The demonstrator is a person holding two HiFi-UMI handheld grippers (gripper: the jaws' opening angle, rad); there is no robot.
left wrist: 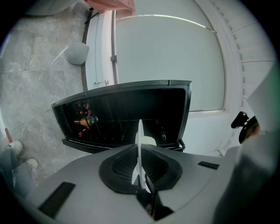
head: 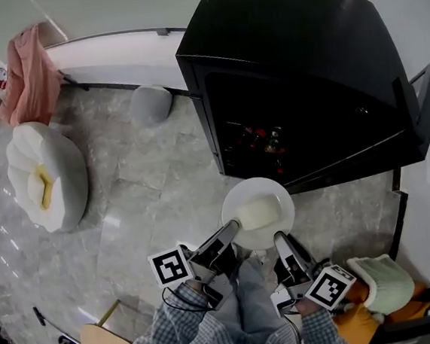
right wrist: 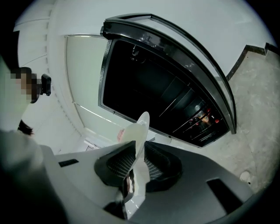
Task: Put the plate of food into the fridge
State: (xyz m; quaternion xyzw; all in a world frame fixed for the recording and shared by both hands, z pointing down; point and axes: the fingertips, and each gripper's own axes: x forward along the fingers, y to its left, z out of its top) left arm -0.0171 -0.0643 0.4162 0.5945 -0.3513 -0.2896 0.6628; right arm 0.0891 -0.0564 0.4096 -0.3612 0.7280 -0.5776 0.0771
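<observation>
Head view: the plate of pale food hangs between both grippers. The left gripper fingers pinch its rim at 8 o'clock and the right gripper fingers at 5. The open fridge lies at 12 o'clock, equally near either hand.

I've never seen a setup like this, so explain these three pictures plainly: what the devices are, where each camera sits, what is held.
No robot here: a person holds a two-jaw gripper in each hand. The head view looks down from a camera on the person's head at a marble floor. The two gripper views come from cameras riding on each gripper, looking along its jaws. The left gripper and the right gripper each clamp the rim of one white plate, carrying a pale block of food. Ahead stands a black fridge, open, with bottles on a shelf.
</observation>
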